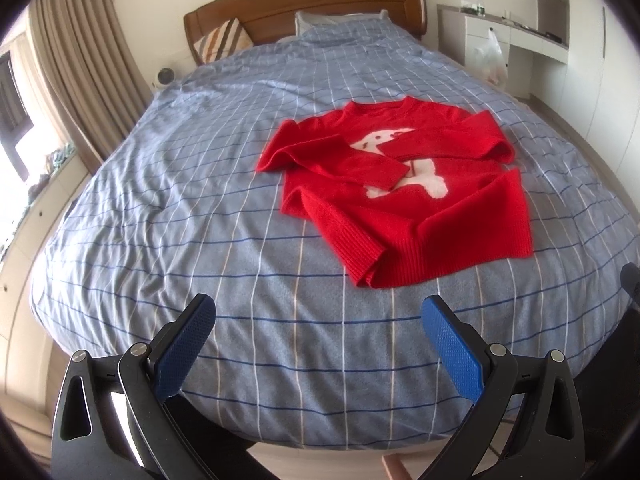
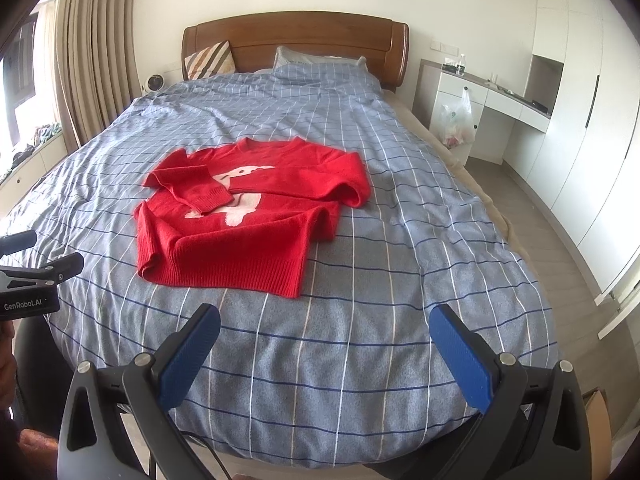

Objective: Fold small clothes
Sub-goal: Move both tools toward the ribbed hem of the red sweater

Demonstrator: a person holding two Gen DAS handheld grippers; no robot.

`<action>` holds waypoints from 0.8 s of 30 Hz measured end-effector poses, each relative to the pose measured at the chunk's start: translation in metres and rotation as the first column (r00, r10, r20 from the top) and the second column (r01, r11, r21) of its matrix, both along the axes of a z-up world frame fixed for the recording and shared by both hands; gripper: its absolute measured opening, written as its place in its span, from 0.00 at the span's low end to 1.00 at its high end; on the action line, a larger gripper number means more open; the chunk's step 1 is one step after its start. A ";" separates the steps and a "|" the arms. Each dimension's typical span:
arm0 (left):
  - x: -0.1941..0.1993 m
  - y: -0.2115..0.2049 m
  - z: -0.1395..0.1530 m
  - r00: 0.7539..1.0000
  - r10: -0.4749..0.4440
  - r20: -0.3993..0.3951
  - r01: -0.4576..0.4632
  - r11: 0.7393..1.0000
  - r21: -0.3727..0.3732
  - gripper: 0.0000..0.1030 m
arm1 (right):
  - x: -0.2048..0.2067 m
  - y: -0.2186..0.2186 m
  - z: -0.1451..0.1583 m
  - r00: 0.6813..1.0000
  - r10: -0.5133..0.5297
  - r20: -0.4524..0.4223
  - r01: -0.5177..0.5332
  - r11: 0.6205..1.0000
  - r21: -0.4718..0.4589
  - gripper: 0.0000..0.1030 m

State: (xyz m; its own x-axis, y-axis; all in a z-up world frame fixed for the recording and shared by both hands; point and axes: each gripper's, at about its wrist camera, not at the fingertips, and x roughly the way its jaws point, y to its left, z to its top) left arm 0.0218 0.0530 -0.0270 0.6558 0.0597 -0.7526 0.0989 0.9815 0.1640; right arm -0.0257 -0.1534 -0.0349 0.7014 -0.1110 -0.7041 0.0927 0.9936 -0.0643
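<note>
I hold a gripper in each hand, and both hang over the near end of the bed. My left gripper has its two blue pads spread wide apart, with nothing between them. My right gripper is spread wide too, and it holds nothing.

The red sweater lies on the blue checked blanket, about in the middle of the bed and well ahead of both grippers. It has a white animal picture on the front. It is face up, with the neck toward the wooden headboard and the bottom edge toward me.

I think the folding is only partly done. Both sleeves are already bent in across the chest. The left sleeve crosses over part of the white picture, and the right sleeve lies across the chest and also covers some of the picture. The bottom edge is not flat. One near corner is curled over on itself, and the side by the right sleeve is bunched up a bit.

What is left, I think, is to smooth that bottom edge, then fold the body up so the sweater makes a small neat shape. Neither gripper touches the sweater now, so I would have to reach forward first.

Soft knit slips and sags, so I would pinch it at the thick ribbed edge.
</note>
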 end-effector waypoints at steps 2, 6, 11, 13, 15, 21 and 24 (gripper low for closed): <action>0.000 0.001 -0.001 1.000 0.007 0.001 -0.007 1.000 0.012 1.00 | 0.000 0.001 0.001 1.000 -0.001 0.000 0.001 1.000 0.011 1.00; 0.000 0.005 0.000 1.000 0.020 -0.001 -0.020 1.000 0.013 1.00 | 0.002 0.009 0.003 1.000 0.019 0.004 -0.019 1.000 -0.001 1.00; -0.001 0.006 0.001 1.000 0.022 -0.001 -0.022 1.000 0.008 1.00 | 0.004 0.016 0.006 0.999 0.038 0.010 -0.038 0.999 -0.013 1.00; -0.001 0.006 0.001 1.000 0.021 -0.002 -0.021 1.000 0.008 1.00 | 0.005 0.018 0.006 0.999 0.041 0.006 -0.041 0.999 -0.020 1.00; -0.001 0.005 0.000 1.000 0.022 -0.003 -0.022 1.000 0.008 1.00 | 0.007 0.020 0.005 0.999 0.042 0.001 -0.042 0.999 -0.033 1.00; -0.001 0.003 -0.003 1.000 0.028 -0.012 -0.028 1.000 0.012 1.00 | 0.008 0.022 0.003 0.999 0.042 -0.012 -0.043 0.997 -0.061 1.00; -0.002 0.002 -0.006 0.999 0.030 -0.015 -0.029 0.999 0.018 1.00 | 0.008 0.021 0.002 0.999 0.042 -0.014 -0.042 0.998 -0.056 1.00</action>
